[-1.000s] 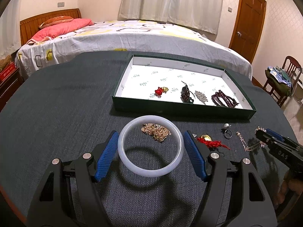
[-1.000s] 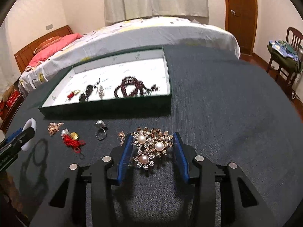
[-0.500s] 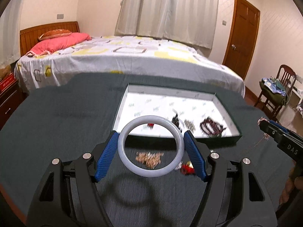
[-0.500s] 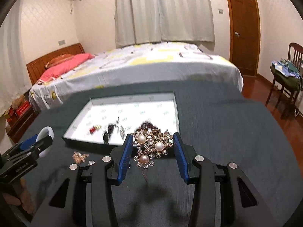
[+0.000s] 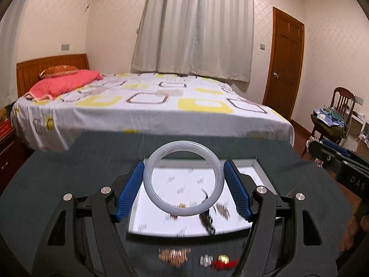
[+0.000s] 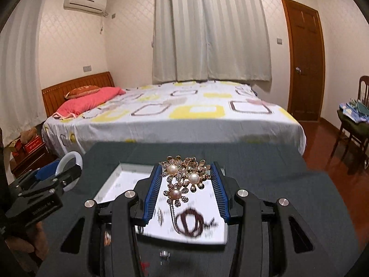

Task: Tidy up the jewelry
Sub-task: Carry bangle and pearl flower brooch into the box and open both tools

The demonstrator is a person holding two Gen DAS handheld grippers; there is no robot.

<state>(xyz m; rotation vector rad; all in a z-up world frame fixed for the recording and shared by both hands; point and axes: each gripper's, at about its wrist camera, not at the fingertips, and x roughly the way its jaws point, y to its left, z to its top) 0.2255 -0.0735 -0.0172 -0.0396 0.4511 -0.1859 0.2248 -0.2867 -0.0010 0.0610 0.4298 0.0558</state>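
Jewelry is in both grippers at once: the left gripper (image 5: 183, 184) pinches a pale bangle (image 5: 183, 181) across its width, and the right gripper (image 6: 186, 181) pinches a gold brooch (image 6: 184, 176) set with 3 pearls, its thin chain dangling below. Both pieces hang in the air above the white-lined tray (image 5: 258, 170), which sits on the dark table (image 5: 57, 184).

To finish this step well, I would lower each piece close to the liner before letting go, choosing bare patches away from the dark bead bracelet (image 6: 190, 222) and the small charms already inside. The bangle could roll if dropped, so lay it flat. Let the chain settle first, then the brooch, so nothing tangles. Several loose pieces (image 5: 175, 255) lie on the table in front of the tray.
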